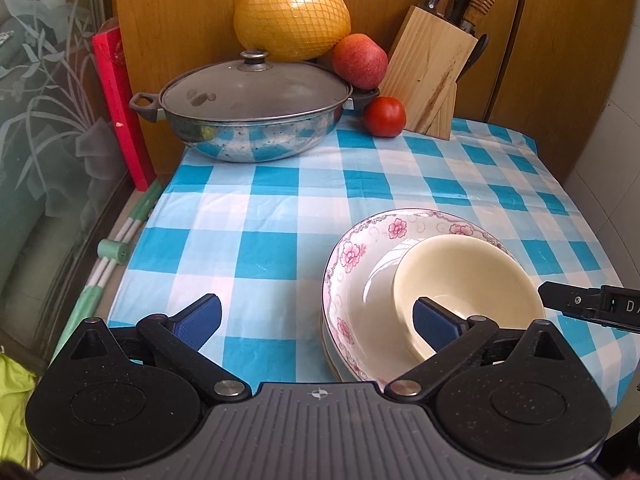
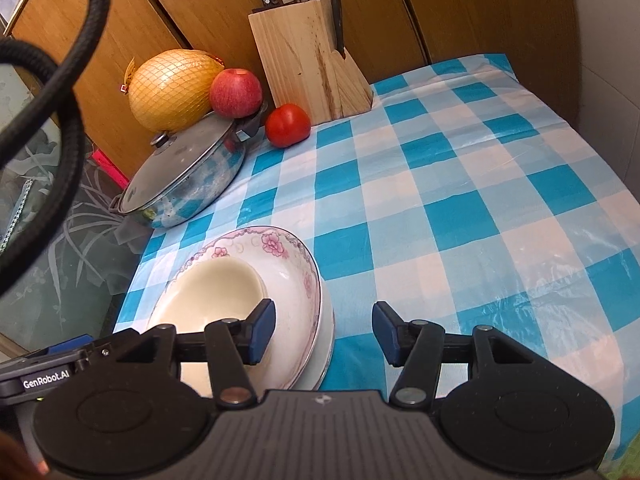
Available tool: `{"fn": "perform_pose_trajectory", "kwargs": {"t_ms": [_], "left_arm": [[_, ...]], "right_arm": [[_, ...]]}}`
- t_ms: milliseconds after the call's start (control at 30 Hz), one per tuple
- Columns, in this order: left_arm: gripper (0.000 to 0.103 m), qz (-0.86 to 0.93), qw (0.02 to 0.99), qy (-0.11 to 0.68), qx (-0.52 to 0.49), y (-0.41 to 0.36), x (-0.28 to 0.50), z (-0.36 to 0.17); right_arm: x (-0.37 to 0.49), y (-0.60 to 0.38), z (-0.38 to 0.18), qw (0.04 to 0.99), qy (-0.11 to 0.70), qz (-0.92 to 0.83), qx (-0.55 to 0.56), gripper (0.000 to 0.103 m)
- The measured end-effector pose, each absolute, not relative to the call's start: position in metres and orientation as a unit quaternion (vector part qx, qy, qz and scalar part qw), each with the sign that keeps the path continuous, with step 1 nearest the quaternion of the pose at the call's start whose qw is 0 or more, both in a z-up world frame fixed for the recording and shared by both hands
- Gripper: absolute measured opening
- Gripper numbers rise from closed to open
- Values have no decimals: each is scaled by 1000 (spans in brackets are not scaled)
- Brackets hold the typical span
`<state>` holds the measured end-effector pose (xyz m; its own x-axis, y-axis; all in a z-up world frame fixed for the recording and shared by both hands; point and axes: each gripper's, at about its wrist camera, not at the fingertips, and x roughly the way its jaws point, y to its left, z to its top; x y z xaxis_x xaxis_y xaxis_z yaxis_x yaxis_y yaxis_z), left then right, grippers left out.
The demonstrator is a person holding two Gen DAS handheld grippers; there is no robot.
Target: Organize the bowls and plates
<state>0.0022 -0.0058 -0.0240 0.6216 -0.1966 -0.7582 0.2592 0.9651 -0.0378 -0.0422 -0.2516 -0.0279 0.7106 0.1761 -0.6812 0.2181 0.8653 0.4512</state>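
Note:
A cream bowl lies inside a deep floral-rimmed plate, and both rest on a white plate on the blue checked cloth. My left gripper stands wide open at the stack's left side, with one pad before the cream bowl and the other over bare cloth. Open as well, my right gripper straddles the stack's right rim with a gap at both pads. Each gripper shows in the other's view: the right gripper and the left gripper.
At the back stand a lidded steel pot, a netted pomelo, an apple, a tomato and a wooden knife block. A red board leans at the left. A black cable hangs near.

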Motion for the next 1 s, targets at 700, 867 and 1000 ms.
{"fn": "perform_pose_trajectory", "kwargs": {"t_ms": [700, 867, 1000], "left_arm": [[103, -117, 916, 381, 41, -17, 17, -22], [103, -139, 924, 354, 36, -19, 5, -14], [103, -162, 922, 350, 21, -20, -4, -12]], "right_arm": [[-35, -250, -16, 923, 308, -27, 229, 53], [-44, -247, -10, 930, 292, -21, 221, 53], [-56, -240, -4, 938, 274, -11, 212, 53]]}}
